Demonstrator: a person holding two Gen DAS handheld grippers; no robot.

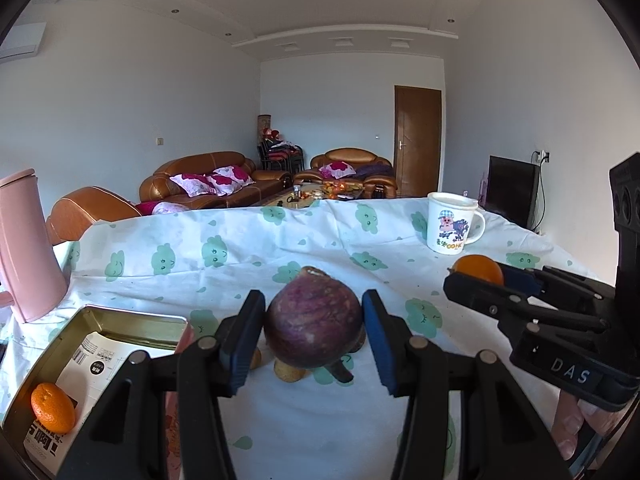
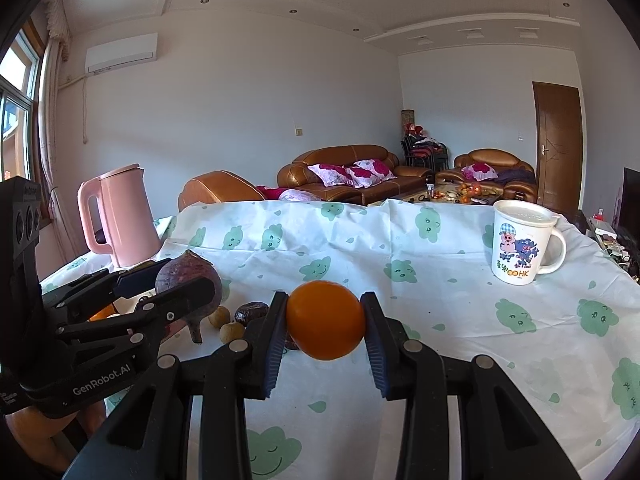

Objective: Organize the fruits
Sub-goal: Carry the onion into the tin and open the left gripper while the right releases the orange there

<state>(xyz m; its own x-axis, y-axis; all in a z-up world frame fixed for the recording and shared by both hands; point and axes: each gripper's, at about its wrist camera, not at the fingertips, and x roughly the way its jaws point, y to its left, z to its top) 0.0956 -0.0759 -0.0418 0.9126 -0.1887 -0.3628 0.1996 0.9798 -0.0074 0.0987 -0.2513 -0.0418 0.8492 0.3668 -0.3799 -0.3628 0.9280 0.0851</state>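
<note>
We work over a table draped in a white cloth (image 1: 248, 248) printed with green clouds. At its left edge stands a pink kettle (image 2: 120, 216), and just in front of it lies an open metal tin (image 1: 100, 320) with a printed card inside and one mandarin (image 1: 53, 407) resting in its near corner. On the cloth between the grippers lie a few small brown fruits (image 2: 232, 330) and a dark, glossy one (image 2: 251, 311). Far right stands a white cartoon mug (image 2: 520, 242) with its lid on. Behind the table we see brown leather sofas (image 1: 208, 180) with pink floral cushions, a wooden door (image 1: 418, 140) and a dark screen (image 1: 512, 190) by the right wall.

Our left gripper (image 1: 314, 328) points forward and slightly down, raised off the cloth. Its blue pads pinch a round purple fruit (image 1: 314, 322) from both sides; the fruit hangs clear of the table, above the small brown ones.

Our right gripper (image 2: 325, 322) is held at the same tilt, just beside the left one. Its jaws are narrower and clamp an orange (image 2: 326, 320) at its widest part, lifted above the cloth. Fingertips (image 1: 568, 420) of the hand holding it show at the lower right of the left view.
</note>
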